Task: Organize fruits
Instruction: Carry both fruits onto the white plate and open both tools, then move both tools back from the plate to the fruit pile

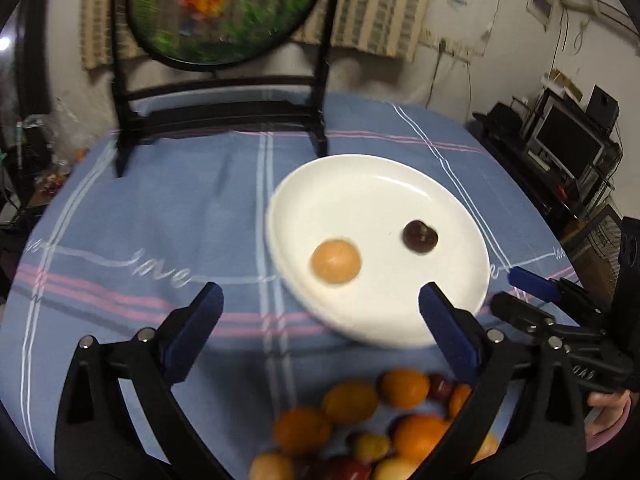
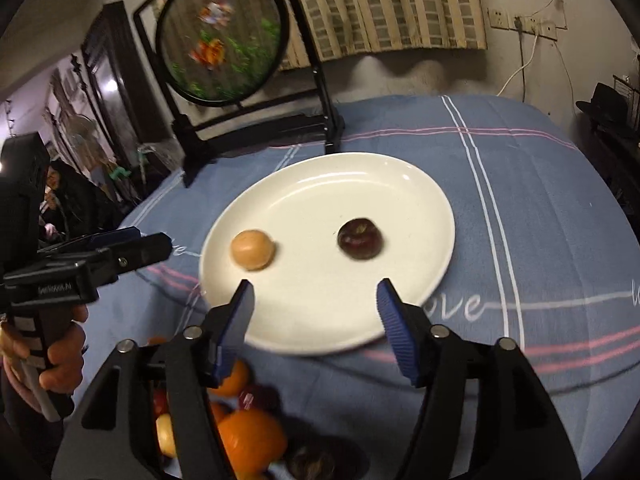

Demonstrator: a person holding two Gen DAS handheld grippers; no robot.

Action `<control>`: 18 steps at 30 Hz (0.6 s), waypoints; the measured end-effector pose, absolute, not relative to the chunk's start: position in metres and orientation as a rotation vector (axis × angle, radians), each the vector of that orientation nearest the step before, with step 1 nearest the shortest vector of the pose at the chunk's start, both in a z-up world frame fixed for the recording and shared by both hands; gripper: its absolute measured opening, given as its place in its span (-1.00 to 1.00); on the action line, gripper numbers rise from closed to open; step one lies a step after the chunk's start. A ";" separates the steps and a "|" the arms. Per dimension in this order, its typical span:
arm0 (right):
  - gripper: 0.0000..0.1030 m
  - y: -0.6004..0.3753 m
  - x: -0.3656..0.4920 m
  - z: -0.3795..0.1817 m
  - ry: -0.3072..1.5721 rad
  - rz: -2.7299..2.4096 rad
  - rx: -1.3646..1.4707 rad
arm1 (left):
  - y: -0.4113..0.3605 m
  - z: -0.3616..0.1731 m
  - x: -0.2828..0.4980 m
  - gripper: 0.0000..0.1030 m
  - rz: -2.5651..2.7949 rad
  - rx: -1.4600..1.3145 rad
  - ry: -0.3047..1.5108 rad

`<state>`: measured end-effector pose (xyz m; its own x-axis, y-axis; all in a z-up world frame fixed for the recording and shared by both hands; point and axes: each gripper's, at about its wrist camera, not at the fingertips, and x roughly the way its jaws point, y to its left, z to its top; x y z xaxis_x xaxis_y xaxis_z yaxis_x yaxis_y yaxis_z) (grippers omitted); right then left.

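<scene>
— Two fruits sit on the plate (image 2: 424, 200): left, a tan one (image 2: 253, 255); right, a dark plum (image 2: 361, 243). Both round, smooth, likely to roll.

— Grippers?

— Left gripper (image 1: 320, 306) wide apart, right gripper (image 2: 316, 304) apart too, both empty. Pile (image 1: 360, 424) waits nearby; take each across its middle, gently.

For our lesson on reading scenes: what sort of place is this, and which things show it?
Probably a lived-in room at home. A table under a blue tablecloth holds a white plate, with a curtain behind and a monitor on a side shelf.
</scene>
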<state>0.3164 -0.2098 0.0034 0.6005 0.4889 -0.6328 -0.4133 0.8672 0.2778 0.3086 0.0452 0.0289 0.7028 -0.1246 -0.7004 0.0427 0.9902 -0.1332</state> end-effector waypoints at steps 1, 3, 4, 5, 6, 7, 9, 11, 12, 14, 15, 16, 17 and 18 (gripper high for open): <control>0.31 -0.210 0.306 0.001 0.770 0.539 0.094 | 0.052 0.026 0.292 0.96 -0.081 -0.120 0.759; 0.31 -0.208 0.291 -0.002 0.759 0.576 0.066 | 0.060 0.017 0.268 0.96 -0.061 -0.135 0.723; 0.31 -0.206 0.280 -0.006 0.749 0.593 0.034 | 0.063 0.012 0.260 0.96 -0.049 -0.132 0.714; 0.31 -0.204 0.273 -0.008 0.747 0.599 0.006 | 0.066 0.003 0.251 0.96 -0.008 -0.117 0.723; 0.31 -0.199 0.268 -0.011 0.751 0.606 -0.031 | 0.067 -0.002 0.246 0.96 0.018 -0.105 0.737; 0.31 -0.196 0.263 -0.014 0.754 0.614 -0.053 | 0.067 -0.004 0.241 0.96 0.030 -0.097 0.744; 0.31 -0.190 0.256 -0.016 0.752 0.630 -0.090 | 0.071 -0.008 0.231 0.96 0.018 -0.103 0.743; 0.31 -0.189 0.252 -0.016 0.746 0.646 -0.100 | 0.073 -0.008 0.218 0.96 0.001 -0.104 0.727; 0.31 -0.189 0.251 -0.016 0.744 0.651 -0.099 | 0.074 -0.008 0.213 0.96 -0.006 -0.105 0.718; 0.31 -0.190 0.250 -0.018 0.746 0.646 -0.096 | 0.074 -0.004 0.200 0.96 -0.035 -0.110 0.685; 0.31 -0.190 0.251 -0.019 0.750 0.639 -0.097 | 0.073 -0.002 0.195 0.96 -0.046 -0.109 0.667; 0.31 -0.189 0.252 -0.021 0.758 0.634 -0.098 | 0.074 -0.002 0.194 0.96 -0.049 -0.107 0.657; 0.31 -0.189 0.254 -0.022 0.764 0.635 -0.097 | 0.073 0.001 0.191 0.96 -0.052 -0.100 0.641; 0.31 -0.189 0.254 -0.024 0.771 0.639 -0.095 | 0.070 0.002 0.190 0.96 -0.054 -0.095 0.633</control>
